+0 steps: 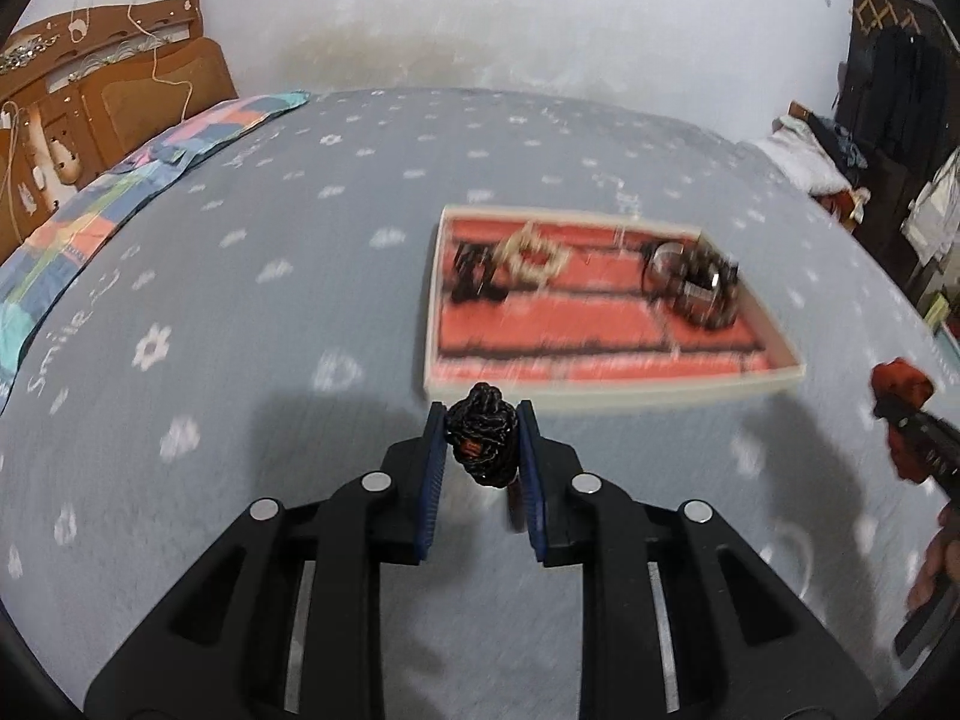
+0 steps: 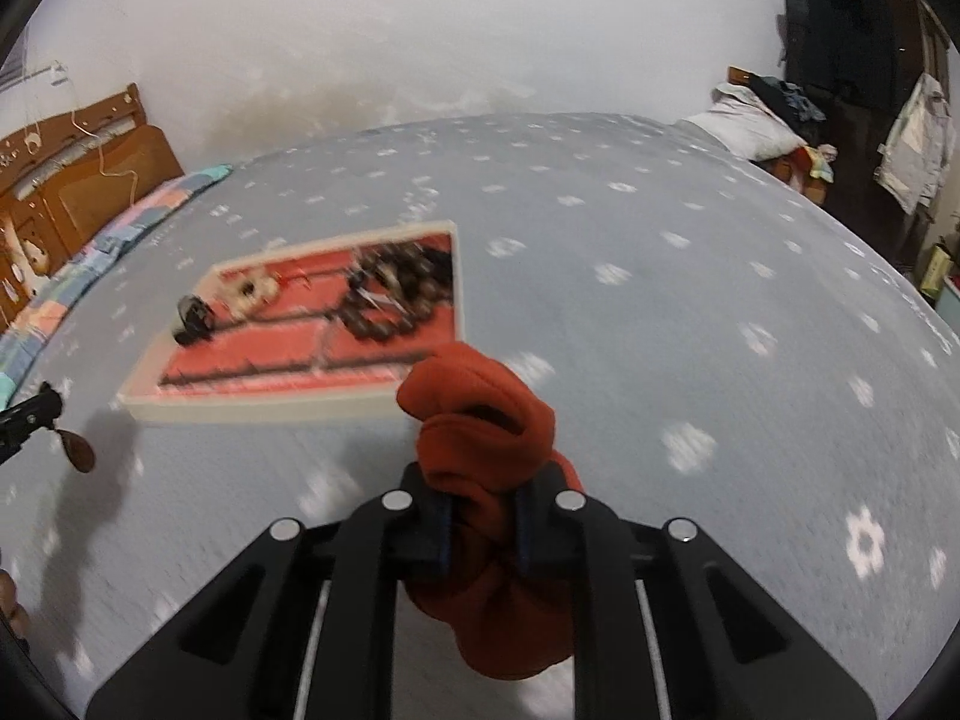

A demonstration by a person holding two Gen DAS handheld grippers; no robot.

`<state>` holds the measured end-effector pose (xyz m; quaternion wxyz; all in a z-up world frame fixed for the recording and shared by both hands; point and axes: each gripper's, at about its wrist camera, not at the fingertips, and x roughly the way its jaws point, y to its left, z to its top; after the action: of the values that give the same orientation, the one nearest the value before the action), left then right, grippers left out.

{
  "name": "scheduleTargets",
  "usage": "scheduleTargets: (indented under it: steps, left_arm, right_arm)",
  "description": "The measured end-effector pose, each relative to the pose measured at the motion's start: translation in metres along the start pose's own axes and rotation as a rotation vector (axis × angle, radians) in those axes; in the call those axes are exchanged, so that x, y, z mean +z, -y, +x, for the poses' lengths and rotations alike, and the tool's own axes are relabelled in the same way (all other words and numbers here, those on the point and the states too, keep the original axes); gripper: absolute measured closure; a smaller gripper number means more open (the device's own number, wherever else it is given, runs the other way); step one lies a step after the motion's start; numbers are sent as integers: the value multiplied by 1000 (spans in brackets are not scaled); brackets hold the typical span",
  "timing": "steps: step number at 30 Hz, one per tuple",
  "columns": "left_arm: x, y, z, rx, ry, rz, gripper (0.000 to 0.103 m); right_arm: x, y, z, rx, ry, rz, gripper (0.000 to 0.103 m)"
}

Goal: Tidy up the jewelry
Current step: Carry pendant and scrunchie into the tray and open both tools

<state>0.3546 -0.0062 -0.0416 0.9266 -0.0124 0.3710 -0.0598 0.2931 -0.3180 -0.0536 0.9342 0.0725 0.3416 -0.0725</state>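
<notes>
A white-rimmed tray (image 1: pixel 606 387) with a red lining lies on the bed; it also shows in the right wrist view (image 2: pixel 264 407). In it are a cream bracelet (image 1: pixel 531 255), a black piece (image 1: pixel 474 273) and a pile of dark beaded bracelets (image 1: pixel 696 285). My left gripper (image 1: pixel 483 450) is shut on a black braided bracelet (image 1: pixel 485 441), held above the bed just before the tray's near edge. My right gripper (image 2: pixel 480 516) is shut on an orange-red fabric scrunchie (image 2: pixel 486 420), held right of the tray. The right gripper also appears at the right edge of the left wrist view (image 1: pixel 906 414).
The grey bedsheet (image 1: pixel 240 312) with white flowers covers the bed. A patchwork blanket (image 1: pixel 120 192) and a wooden headboard (image 1: pixel 90 102) lie at the left. A pillow (image 2: pixel 744 120) and dark furniture with hanging clothes (image 2: pixel 870 60) stand at the right.
</notes>
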Motion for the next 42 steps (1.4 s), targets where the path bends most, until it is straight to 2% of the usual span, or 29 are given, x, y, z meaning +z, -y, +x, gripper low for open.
scheduleTargets:
  steps: [7, 13, 19, 25, 28, 29, 30, 31, 32, 33, 38, 39, 42]
  left_arm:
    - [57, 26, 48, 6, 9, 7, 81]
    - [85, 50, 108, 28, -16, 8, 81]
    - [78, 64, 164, 67, -75, 58, 81]
    - [73, 56, 177, 83, -77, 43, 81]
    - [69, 53, 179, 103, -74, 45, 78]
    - [68, 52, 179, 107, -70, 45, 73]
    - [67, 51, 177, 99, -64, 41, 61]
    - [66, 50, 173, 95, -51, 35, 54]
    - [65, 49, 170, 105, -38, 33, 38]
    - [65, 49, 164, 113, -14, 33, 27]
    - [63, 50, 126, 80, 60, 14, 24]
    - [59, 50, 113, 61, 81, 6, 20]
    - [42, 52, 86, 48, 127, -21, 12]
  right_arm:
    - [52, -40, 40, 52, 3, -25, 88]
    - [70, -62, 89, 60, -31, -47, 88]
    - [60, -65, 136, 56, -76, -55, 88]
    - [48, -59, 153, 57, -102, -38, 87]
    - [49, -62, 156, 52, -121, -49, 80]
    - [49, -63, 157, 55, -125, -53, 76]
    - [49, -64, 156, 59, -120, -58, 69]
    - [49, -65, 153, 58, -110, -67, 62]
    - [49, -65, 151, 54, -105, -70, 47]
    - [48, -66, 148, 53, -93, -72, 41]
    - [47, -63, 123, 78, -29, -70, 31]
    - [45, -60, 113, 75, -2, -59, 25]
    - [33, -51, 85, 44, 68, -36, 20]
